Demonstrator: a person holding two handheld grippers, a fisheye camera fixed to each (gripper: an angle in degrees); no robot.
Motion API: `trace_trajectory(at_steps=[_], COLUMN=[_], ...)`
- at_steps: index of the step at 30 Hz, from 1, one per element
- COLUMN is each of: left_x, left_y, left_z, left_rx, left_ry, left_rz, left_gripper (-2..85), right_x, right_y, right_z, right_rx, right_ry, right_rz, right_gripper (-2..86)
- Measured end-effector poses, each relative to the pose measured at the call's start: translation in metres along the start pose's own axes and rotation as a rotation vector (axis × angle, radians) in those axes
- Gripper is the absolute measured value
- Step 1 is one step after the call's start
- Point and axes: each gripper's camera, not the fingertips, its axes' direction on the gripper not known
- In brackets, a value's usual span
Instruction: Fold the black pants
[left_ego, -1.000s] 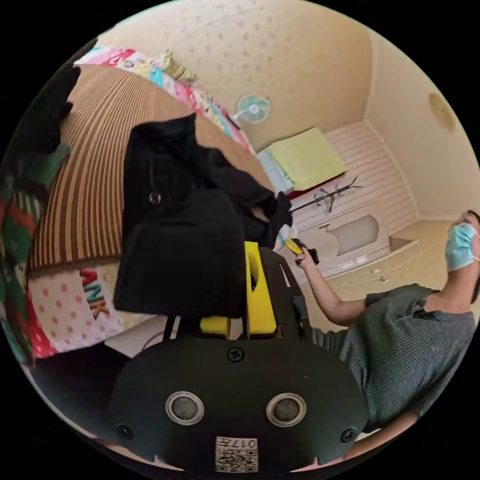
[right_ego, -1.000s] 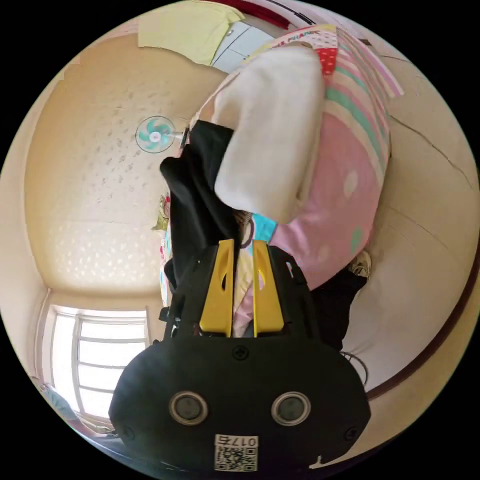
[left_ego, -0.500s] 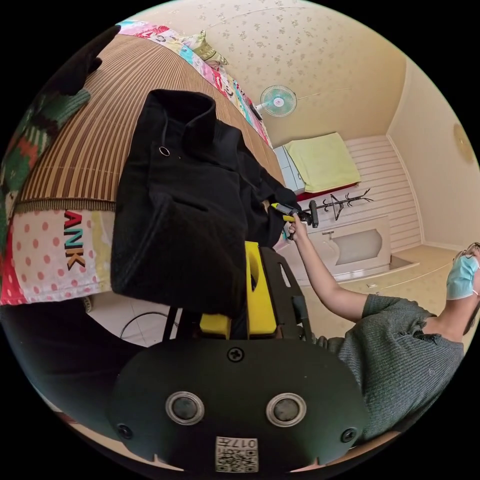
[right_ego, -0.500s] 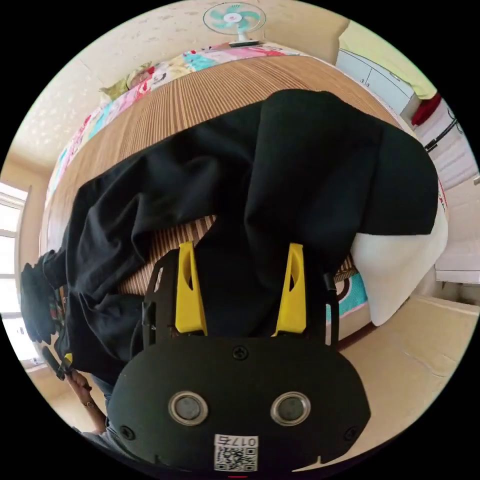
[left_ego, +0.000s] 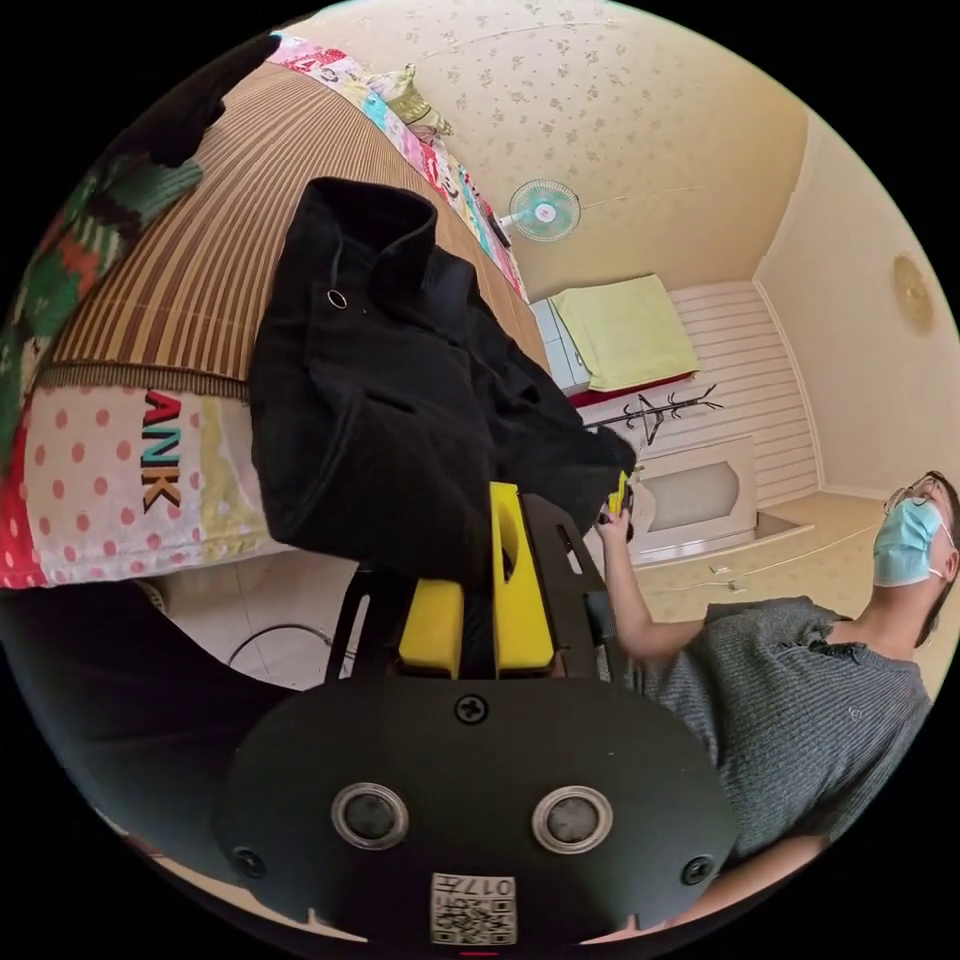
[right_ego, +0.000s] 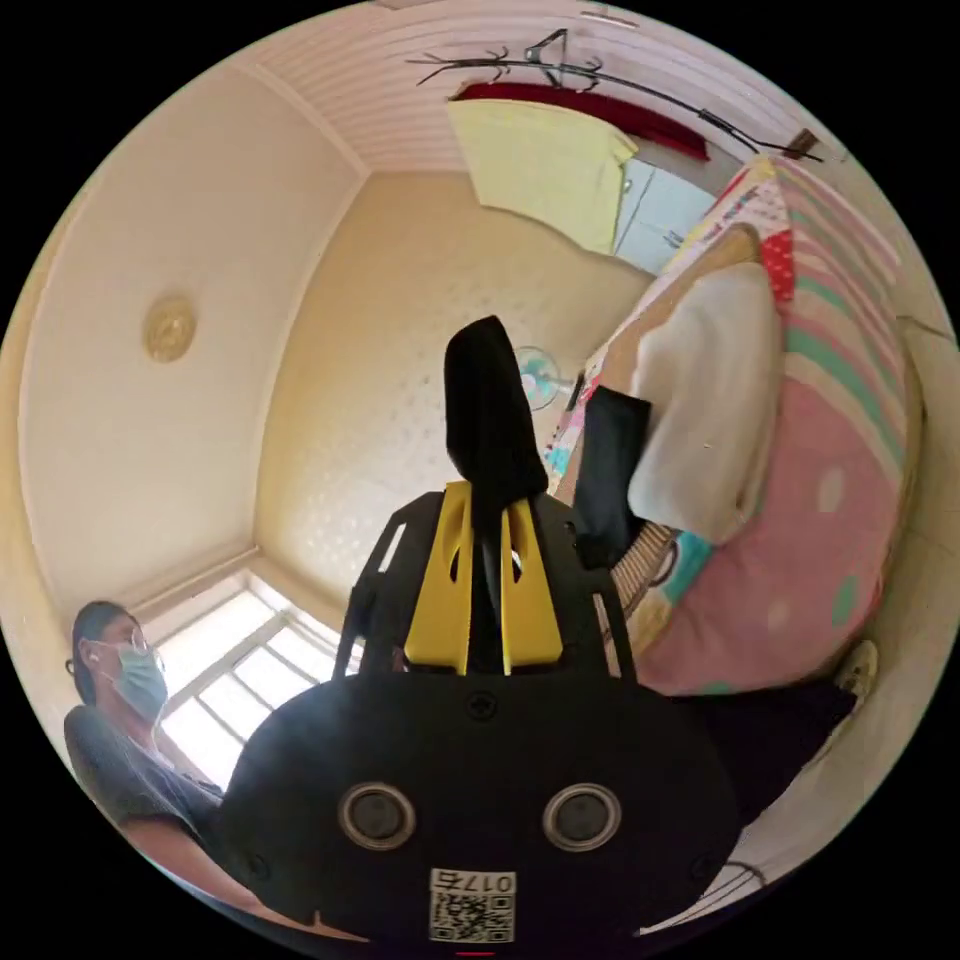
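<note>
The black pants (left_ego: 380, 400) hang bunched from the edge of the bed's striped mat (left_ego: 170, 270). My left gripper (left_ego: 482, 500) is shut on their lower edge, and the cloth covers the tip of one yellow jaw. Further along the cloth, a hand holds my right gripper (left_ego: 618, 497) at another end of the pants. In the right gripper view, my right gripper (right_ego: 487, 497) is shut on a narrow fold of the black pants (right_ego: 490, 410), which sticks up past the jaws. Another black part (right_ego: 608, 470) hangs at the bed's edge.
A person in a grey top (left_ego: 800, 690) stands beside the bed. A white pillow (right_ego: 700, 400) and a pink dotted quilt (right_ego: 800, 520) lie at the bed's end. Green and red knitwear (left_ego: 70, 240) rests on the mat. A fan (left_ego: 543, 210) and a coat rack (left_ego: 660, 410) stand behind.
The right gripper stood open over the pants half a second ago; it is now shut on a fold and has swung away from the mat. It has moved nearer the left gripper.
</note>
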Motion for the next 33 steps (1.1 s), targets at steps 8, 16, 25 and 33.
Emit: trace_trajectory(at_steps=[8, 16, 25, 33], left_x=[0.076, 0.158, 0.166, 0.170], left_y=[-0.006, -0.003, 0.028, 0.001], left_z=[0.048, 0.100, 0.100, 0.019], left_rx=[-0.148, -0.236, -0.200, 0.068], left_ry=[-0.229, -0.431, -0.400, -0.463], left_rz=[0.212, 0.400, 0.342, 0.253], left_gripper=[3.3, 3.4, 3.4, 3.1], right_x=[0.086, 0.031, 0.088, 0.108], right_y=[0.043, 0.161, 0.412, 0.459], right_z=[-0.057, 0.257, 0.501, 0.526], right_rx=[-0.317, -1.011, -1.415, -1.327], right_ry=[0.900, 0.487, 0.744, 0.760], right_rz=[0.200, -0.379, -0.838, -0.788], right_gripper=[19.7, 20.1, 18.7, 3.5])
